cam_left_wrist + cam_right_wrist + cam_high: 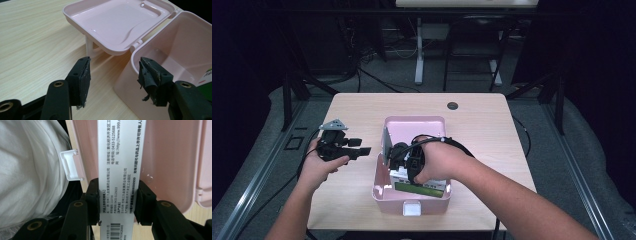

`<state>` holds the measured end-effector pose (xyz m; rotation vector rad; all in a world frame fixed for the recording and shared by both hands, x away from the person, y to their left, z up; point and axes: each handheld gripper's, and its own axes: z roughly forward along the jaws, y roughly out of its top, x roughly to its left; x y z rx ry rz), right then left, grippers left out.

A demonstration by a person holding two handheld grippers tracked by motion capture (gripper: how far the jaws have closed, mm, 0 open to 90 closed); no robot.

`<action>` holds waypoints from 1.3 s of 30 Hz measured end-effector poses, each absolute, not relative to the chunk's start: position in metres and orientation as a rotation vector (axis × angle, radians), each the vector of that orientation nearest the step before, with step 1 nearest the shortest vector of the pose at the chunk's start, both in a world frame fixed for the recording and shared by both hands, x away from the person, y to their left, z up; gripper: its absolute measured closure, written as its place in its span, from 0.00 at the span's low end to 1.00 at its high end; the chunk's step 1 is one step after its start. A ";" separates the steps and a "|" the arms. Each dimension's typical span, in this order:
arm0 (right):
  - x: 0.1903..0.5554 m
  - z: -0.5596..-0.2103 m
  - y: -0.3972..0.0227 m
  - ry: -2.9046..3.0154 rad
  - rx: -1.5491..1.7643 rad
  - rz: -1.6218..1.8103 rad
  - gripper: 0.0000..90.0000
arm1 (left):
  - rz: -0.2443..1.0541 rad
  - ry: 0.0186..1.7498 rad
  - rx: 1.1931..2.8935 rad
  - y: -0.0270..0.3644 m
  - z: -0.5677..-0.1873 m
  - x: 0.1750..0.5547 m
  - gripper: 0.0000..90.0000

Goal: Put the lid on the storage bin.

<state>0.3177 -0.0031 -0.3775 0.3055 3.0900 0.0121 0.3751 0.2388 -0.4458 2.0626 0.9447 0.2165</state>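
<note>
The wooden table (482, 120) spreads out under my forearms, and on it sits the pink storage box (384, 192), its hinged lid (414, 127) thrown back flat on the far side and a white latch (411, 208) on the near wall facing me. My right hand (439, 162) reaches over the open box, and my right gripper (404, 160) there points down into it, its jaws clamped on the two flat faces of a white medicine carton (120, 170). In the right gripper view the carton stands between the pads, rows of black print and a barcode running along it, with the pink inside of the box behind it and the white latch off to the left. From above, the carton's green-and-white face (422, 188) shows inside the box near the front wall. My left hand (319, 167) is off to the left of the box, apart from it, above the bare tabletop. My left gripper (112, 77) has its jaws standing wide with nothing between them, the worn black pads (85, 80) aimed toward the box's corner and hinge.
</note>
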 end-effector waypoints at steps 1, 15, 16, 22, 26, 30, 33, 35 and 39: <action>0.317 -0.380 -0.002 3.093 0.286 0.014 0.68 | 0.211 0.944 2.066 0.238 -0.446 0.375 0.48; 0.312 -0.399 0.006 3.134 0.219 0.029 0.68 | 0.210 0.929 2.088 0.231 -0.451 0.375 0.51; 0.311 -0.401 0.006 3.135 0.215 0.032 0.68 | 0.210 0.926 2.093 0.231 -0.451 0.375 0.51; 0.311 -0.405 0.008 3.143 0.187 0.028 0.68 | 0.216 0.922 2.094 0.230 -0.451 0.375 0.51; 0.313 -0.410 0.008 3.159 0.201 0.042 0.68 | 0.215 0.928 2.089 0.230 -0.451 0.375 0.51; 0.316 -0.420 0.008 3.173 0.196 0.031 0.68 | 0.218 0.926 2.088 0.231 -0.451 0.375 0.51; 0.319 -0.426 0.007 3.186 0.208 0.044 0.68 | 0.219 0.925 2.094 0.231 -0.451 0.376 0.51; 0.321 -0.430 0.007 3.190 0.214 0.039 0.68 | 0.224 0.923 2.094 0.231 -0.451 0.376 0.51; 0.323 -0.435 0.007 3.191 0.207 0.030 0.68 | 0.246 0.934 2.085 0.231 -0.451 0.375 0.51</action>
